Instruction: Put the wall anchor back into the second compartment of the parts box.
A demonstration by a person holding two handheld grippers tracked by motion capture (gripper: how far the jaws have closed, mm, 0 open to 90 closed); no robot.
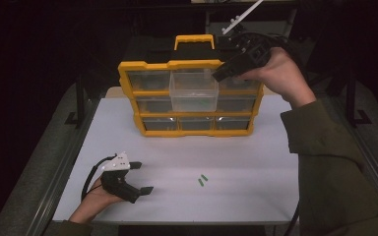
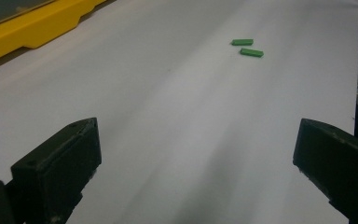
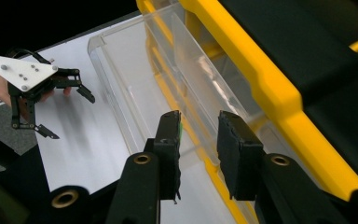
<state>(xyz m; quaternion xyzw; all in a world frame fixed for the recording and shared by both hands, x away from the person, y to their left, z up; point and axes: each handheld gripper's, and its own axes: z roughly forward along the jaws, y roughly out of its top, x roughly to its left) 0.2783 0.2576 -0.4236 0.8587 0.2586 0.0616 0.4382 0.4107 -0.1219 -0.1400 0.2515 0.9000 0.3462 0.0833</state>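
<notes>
We see a white rectangular table (image 1: 256, 196) with metal rails along its sides. At its far edge stands a yellow plastic organizer cabinet with clear drawers (image 1: 192, 125). Near the front lie two small green flat plastic pieces (image 1: 203, 180), just beside each other.

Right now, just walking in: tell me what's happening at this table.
A person works a gripper in each hand at a white table. The right gripper is up over the clear drawer pulled out of the yellow organizer, jaws slightly apart; a sliver of green shows against one jaw. The left gripper hangs open low over the table near the front edge. Two small green pieces lie loose on the table.
</notes>
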